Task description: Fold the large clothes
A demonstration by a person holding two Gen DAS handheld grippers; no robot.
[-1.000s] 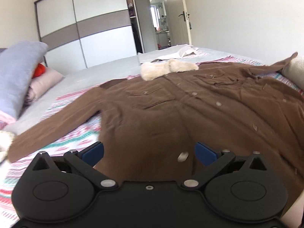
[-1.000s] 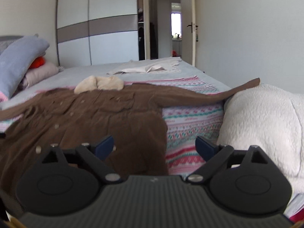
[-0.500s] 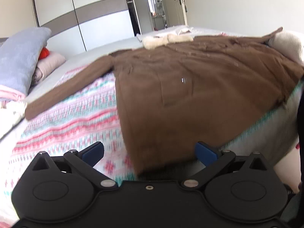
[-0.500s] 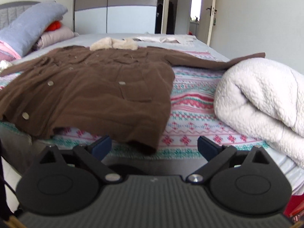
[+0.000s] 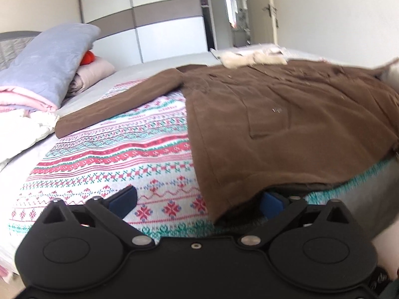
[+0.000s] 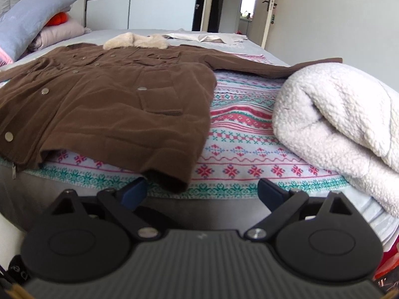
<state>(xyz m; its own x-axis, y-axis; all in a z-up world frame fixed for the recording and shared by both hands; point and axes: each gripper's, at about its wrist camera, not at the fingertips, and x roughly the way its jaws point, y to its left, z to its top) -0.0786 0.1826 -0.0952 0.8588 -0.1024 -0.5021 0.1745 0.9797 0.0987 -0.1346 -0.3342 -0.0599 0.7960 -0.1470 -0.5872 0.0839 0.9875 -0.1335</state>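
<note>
A large brown coat (image 5: pixel 274 114) with a cream fleece collar (image 5: pixel 251 59) lies spread face up on the patterned bedspread (image 5: pixel 119 154), sleeves out to both sides. It also shows in the right wrist view (image 6: pixel 107 99). My left gripper (image 5: pixel 197 200) is open at the foot of the bed, its right finger under the coat's lower left hem corner. My right gripper (image 6: pixel 202 190) is open, just before the coat's lower right hem corner (image 6: pixel 172 179), empty.
A rolled white fleece blanket (image 6: pixel 344 124) lies on the bed's right side, under the coat's sleeve end. Stacked pillows and a blue-grey quilt (image 5: pixel 49 59) sit at the left. A pale garment (image 6: pixel 207 36) lies behind the collar. Wardrobe and open door stand beyond.
Both grippers have pulled back from over the coat to the foot of the bed and dropped to hem level. The left one shifted left towards the hem corner. The coat has not moved.
</note>
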